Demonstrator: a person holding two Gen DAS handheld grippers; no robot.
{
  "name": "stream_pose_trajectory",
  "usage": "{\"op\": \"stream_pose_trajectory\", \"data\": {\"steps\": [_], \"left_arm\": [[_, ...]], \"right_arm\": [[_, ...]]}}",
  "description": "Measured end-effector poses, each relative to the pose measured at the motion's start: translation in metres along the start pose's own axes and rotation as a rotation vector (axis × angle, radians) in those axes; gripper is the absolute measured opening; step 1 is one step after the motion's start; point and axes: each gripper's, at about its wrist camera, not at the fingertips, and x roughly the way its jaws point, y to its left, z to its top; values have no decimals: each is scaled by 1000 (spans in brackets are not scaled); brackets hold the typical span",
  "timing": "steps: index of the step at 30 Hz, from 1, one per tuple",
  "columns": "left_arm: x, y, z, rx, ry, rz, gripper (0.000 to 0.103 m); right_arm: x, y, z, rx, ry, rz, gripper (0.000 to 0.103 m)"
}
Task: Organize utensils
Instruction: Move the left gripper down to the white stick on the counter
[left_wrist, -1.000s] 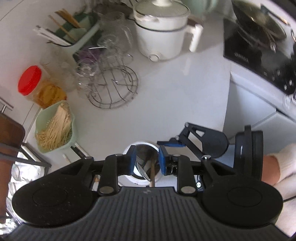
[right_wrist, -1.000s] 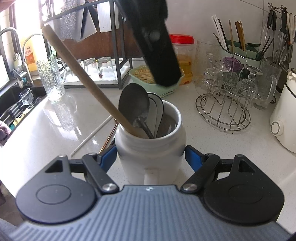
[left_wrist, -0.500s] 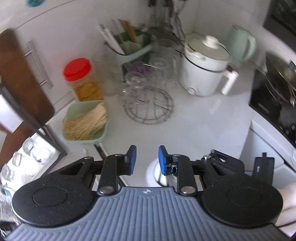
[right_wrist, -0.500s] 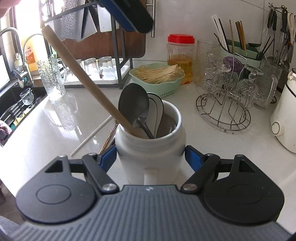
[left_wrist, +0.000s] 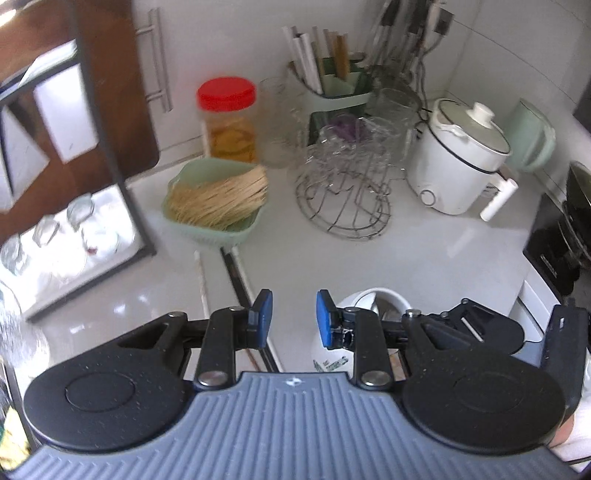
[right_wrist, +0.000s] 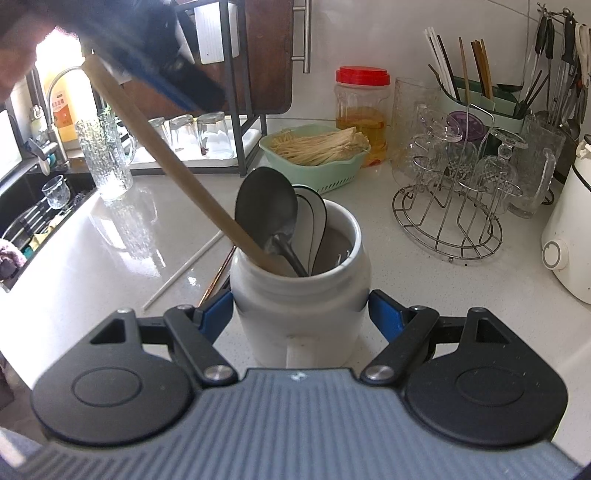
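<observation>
Two grippers at a white jar of utensils on a kitchen counter.

From the left wrist we see our left gripper parted and holding nothing, above loose chopsticks lying flat beside the jar; they look thin, stiff and light, best pinched mid-length. From the right wrist our right gripper hugs the jar's sides; we judge the jar heavy, glazed and slippery. A wooden handle and dark spoon stand inside.

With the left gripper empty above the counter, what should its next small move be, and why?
Probably lower the open left gripper onto a chopstick lying loose on the counter: the right gripper brackets the white jar, which already holds spoons.
</observation>
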Motion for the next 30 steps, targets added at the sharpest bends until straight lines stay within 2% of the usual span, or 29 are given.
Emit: {"op": "stream_pose_trajectory", "data": {"steps": [4,9,18,23,30], "left_arm": [[1,7,-19,-76,-13,10,30],[7,12,-54,-184,-12,23,30],[23,27,-103,-350,-5,43,30],[39,48,-105,-415,-9,52,30],[75,70,-94,-383,-4,101,30]], "right_arm": [[-3,-7,-3,45,-20,29,82],[-10,-9,-3,40,-69,42,81],[-9,-8,-1,22,-53,39,80],[-6,-2,-2,-26,-31,20,82],[-5,0,3,-48,2,8,81]]}}
